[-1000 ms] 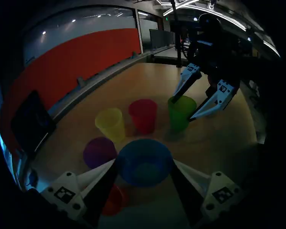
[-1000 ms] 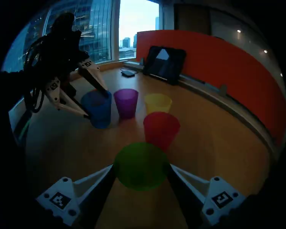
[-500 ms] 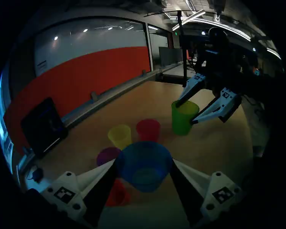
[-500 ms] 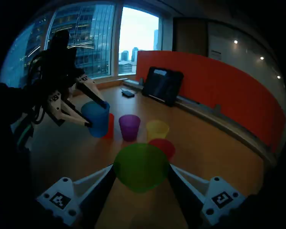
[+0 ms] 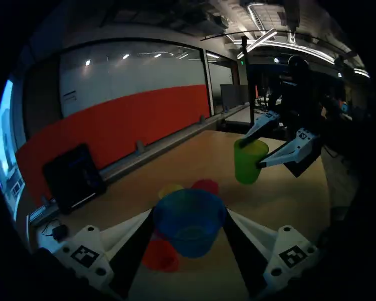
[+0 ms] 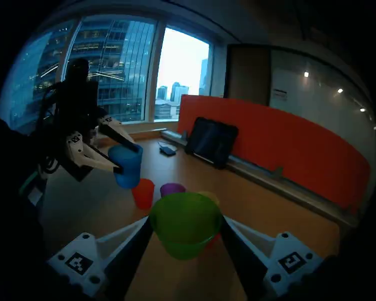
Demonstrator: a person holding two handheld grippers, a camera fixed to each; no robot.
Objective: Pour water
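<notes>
My left gripper [image 5: 189, 228] is shut on a blue cup [image 5: 189, 220], held upright above the wooden table [image 5: 283, 195]. Across from it my right gripper [image 5: 252, 153] holds a green cup [image 5: 248, 159] in the air. In the right gripper view my right gripper [image 6: 186, 232] is shut on the green cup [image 6: 186, 224], and farther off on the left the left gripper [image 6: 119, 160] carries the blue cup [image 6: 126, 165]. On the table below stand a red cup [image 6: 143, 192], a purple cup [image 6: 172, 189], a yellow cup [image 5: 170, 190] and another red cup [image 5: 206, 185].
A dark tablet [image 6: 211, 141] leans against the orange wall panel [image 6: 298, 160] at the table's far edge, with a small dark device [image 6: 167, 150] beside it. Large windows [image 6: 138, 75] lie behind the person's dark sleeve [image 6: 70, 120]. The table reaches toward the right of the left gripper view.
Both grippers have risen with their cups. The cups left on the table now sit lower and partly hidden behind the held cups.
</notes>
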